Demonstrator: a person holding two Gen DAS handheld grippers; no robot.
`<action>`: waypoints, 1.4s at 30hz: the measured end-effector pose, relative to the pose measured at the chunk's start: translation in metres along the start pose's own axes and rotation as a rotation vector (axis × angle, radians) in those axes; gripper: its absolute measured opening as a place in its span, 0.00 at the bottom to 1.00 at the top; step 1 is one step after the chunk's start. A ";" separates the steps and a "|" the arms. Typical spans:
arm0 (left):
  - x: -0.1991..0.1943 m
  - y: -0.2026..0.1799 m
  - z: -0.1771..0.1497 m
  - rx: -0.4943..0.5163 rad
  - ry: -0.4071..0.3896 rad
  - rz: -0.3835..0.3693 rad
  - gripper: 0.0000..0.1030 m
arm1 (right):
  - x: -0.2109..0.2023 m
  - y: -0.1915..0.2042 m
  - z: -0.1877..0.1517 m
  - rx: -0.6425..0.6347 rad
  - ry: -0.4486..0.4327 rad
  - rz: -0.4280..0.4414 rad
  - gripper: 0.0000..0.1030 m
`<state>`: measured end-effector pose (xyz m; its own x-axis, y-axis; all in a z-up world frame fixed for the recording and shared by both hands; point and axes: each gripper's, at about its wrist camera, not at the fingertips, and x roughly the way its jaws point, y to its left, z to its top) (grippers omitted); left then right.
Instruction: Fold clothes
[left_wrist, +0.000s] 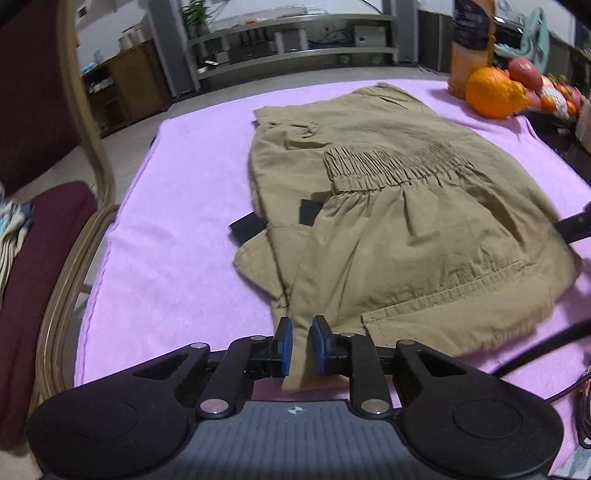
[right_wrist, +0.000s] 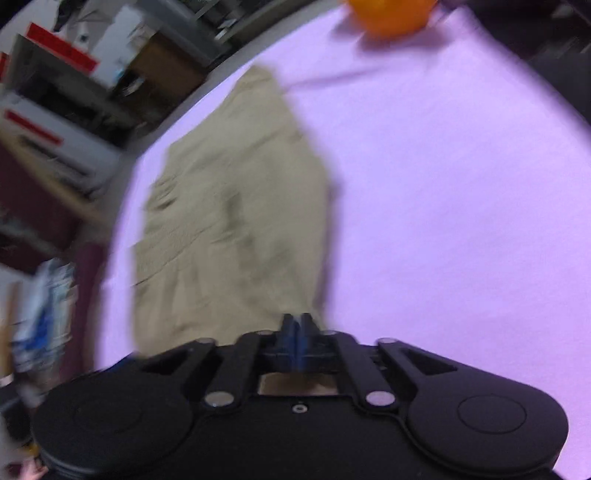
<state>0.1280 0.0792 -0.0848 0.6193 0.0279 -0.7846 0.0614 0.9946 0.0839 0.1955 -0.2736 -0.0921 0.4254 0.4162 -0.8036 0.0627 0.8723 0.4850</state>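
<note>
- While the khaki trousers (left_wrist: 388, 206) lie partly folded on the purple-covered desk (left_wrist: 166, 221), their near corner runs between the blue pads of the left hand-held gripper (left_wrist: 302, 334), which tilts steeply down; the pads stand slightly apart, not pressing the cloth.
- Right hand-held gripper (right_wrist: 296, 321), in a blurred view, is angled down at the trousers' near edge, jaws nearly together; any grip is unclear.
- An orange (left_wrist: 493, 92) sits well beyond.
</note>
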 end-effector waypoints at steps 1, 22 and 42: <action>-0.005 0.009 -0.001 -0.049 -0.001 -0.012 0.22 | -0.009 -0.003 0.000 -0.009 -0.038 -0.061 0.17; -0.027 -0.038 -0.030 0.216 -0.017 -0.032 0.17 | -0.002 0.074 -0.067 -0.682 -0.013 -0.207 0.35; 0.053 -0.008 0.062 -0.081 0.043 -0.190 0.18 | 0.061 0.043 0.021 0.021 0.098 0.236 0.17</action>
<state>0.2086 0.0671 -0.0891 0.5687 -0.1583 -0.8072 0.1098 0.9871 -0.1163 0.2433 -0.2157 -0.1128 0.3407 0.6318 -0.6962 -0.0092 0.7427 0.6695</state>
